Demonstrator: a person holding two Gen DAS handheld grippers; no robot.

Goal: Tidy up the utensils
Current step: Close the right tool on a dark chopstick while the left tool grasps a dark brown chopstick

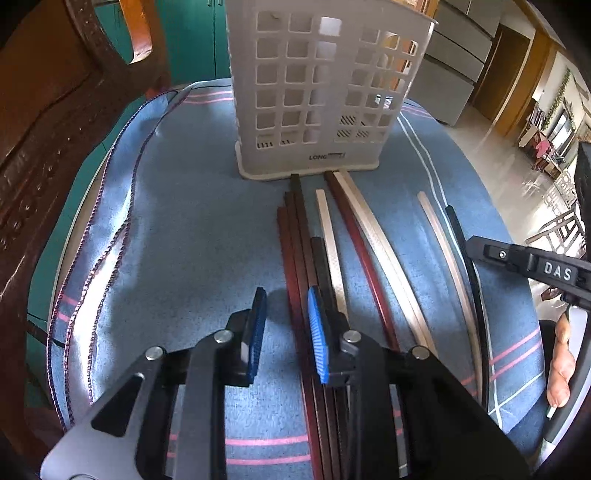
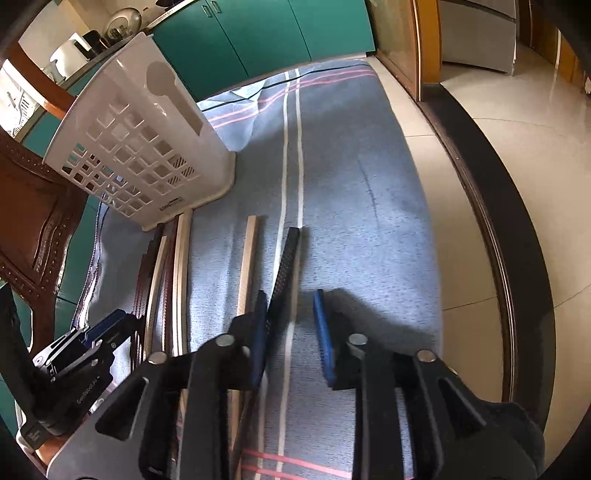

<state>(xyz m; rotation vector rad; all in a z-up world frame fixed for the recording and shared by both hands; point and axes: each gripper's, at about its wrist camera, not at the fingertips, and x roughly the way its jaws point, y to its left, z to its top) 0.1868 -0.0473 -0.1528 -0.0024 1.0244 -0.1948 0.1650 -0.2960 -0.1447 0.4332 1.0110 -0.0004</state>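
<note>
Several chopsticks lie side by side on the blue cloth (image 1: 184, 221), tips toward a white lattice utensil holder (image 1: 317, 92). A dark red and brown bundle (image 1: 295, 240) runs under my left gripper's right pad (image 1: 318, 339). Beige chopsticks (image 1: 376, 236) lie further right. My left gripper (image 1: 286, 295) is open over the cloth, with nothing between its pads. In the right wrist view, my right gripper (image 2: 290, 295) is open. A black chopstick (image 2: 286, 258) lies between its jaws beside the left pad (image 2: 260, 332), and a beige chopstick (image 2: 247, 258) lies just left of that.
A carved wooden chair (image 1: 37, 147) stands at the left behind the cloth. Green cabinets (image 2: 258, 33) are at the back. The table's dark rim (image 2: 517, 258) and a tiled floor (image 2: 535, 166) lie to the right. A person's hand (image 1: 561, 362) holds the right gripper (image 1: 480, 249).
</note>
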